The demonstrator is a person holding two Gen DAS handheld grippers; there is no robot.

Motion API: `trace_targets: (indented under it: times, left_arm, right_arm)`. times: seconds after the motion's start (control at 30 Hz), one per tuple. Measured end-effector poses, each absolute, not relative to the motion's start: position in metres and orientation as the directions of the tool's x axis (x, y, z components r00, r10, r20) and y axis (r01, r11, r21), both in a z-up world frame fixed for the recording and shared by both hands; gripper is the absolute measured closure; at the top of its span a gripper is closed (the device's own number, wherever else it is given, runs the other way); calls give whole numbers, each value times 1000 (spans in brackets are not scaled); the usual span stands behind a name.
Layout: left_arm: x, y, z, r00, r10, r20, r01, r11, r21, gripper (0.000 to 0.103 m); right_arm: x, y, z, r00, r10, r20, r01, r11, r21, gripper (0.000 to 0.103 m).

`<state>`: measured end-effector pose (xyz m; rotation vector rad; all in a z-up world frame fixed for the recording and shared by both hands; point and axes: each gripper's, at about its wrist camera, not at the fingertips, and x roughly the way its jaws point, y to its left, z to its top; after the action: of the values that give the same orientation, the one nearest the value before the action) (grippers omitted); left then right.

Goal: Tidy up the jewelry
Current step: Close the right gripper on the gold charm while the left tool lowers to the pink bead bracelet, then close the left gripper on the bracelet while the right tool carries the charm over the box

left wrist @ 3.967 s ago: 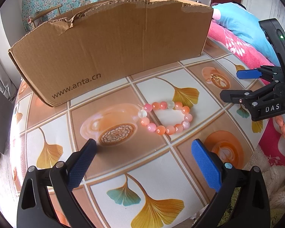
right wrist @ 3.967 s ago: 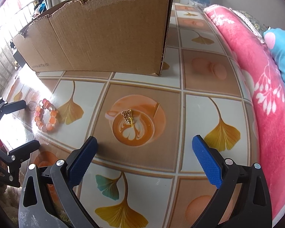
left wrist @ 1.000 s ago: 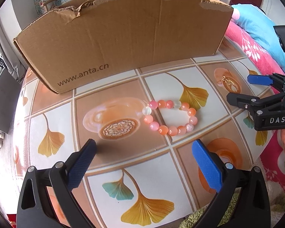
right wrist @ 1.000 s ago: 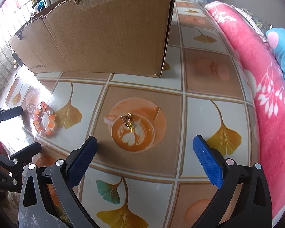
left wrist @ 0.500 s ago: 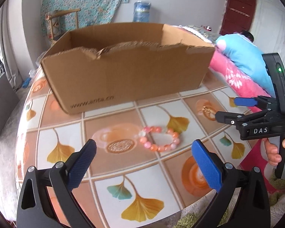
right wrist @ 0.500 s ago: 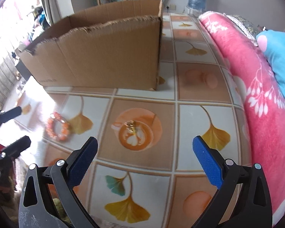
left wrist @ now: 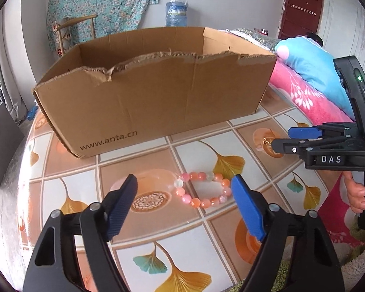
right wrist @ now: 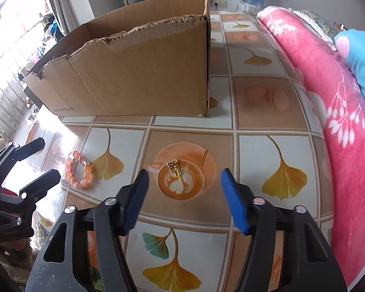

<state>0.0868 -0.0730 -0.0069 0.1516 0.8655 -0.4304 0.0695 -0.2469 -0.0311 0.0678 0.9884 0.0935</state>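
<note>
A pink and orange bead bracelet point(left wrist: 202, 189) lies on the patterned tablecloth, just ahead of my open, empty left gripper point(left wrist: 183, 199); it also shows in the right wrist view point(right wrist: 79, 174). A small gold chain piece point(right wrist: 174, 166) lies on a printed coffee cup, just ahead of my open, empty right gripper point(right wrist: 183, 185); in the left wrist view it point(left wrist: 266, 141) sits by the right gripper point(left wrist: 283, 137). An open cardboard box point(left wrist: 155, 97) stands behind both; it also shows in the right wrist view point(right wrist: 138, 73).
A pink blanket point(right wrist: 328, 92) and blue pillow point(left wrist: 314, 65) border the table on the right. The left gripper point(right wrist: 40, 158) shows at the left of the right wrist view. A chair point(left wrist: 73, 31) and water bottle point(left wrist: 176, 13) stand behind the box.
Both grippers have risen and pulled back, so the box's open top now shows. Both pairs of jaws have narrowed a little but stay open. The jewelry has not moved.
</note>
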Motion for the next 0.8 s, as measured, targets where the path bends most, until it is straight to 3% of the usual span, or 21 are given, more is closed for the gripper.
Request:
trace_targets:
  times: [0.47, 0.53, 0.6, 0.8]
  left_arm:
    - [88, -75, -11, 571, -307, -761, 439, 898, -33, 26]
    - [88, -75, -10, 573, -312, -758, 442, 896, -35, 28]
    - [89, -74, -10, 570, -317, -758, 443, 895, -41, 29]
    - [96, -77, -12, 556, -304, -774, 439, 898, -37, 42]
  right_arm:
    - [83, -229, -39, 528, 54, -847, -119, 993, -10, 81]
    - [81, -229, -38, 521, 71, -851, -126, 992, 6, 95]
    - [79, -229, -38, 520, 78, -851, -120, 993, 17, 100]
    - [77, -240, -40, 527, 113, -842, -105, 992, 68, 100]
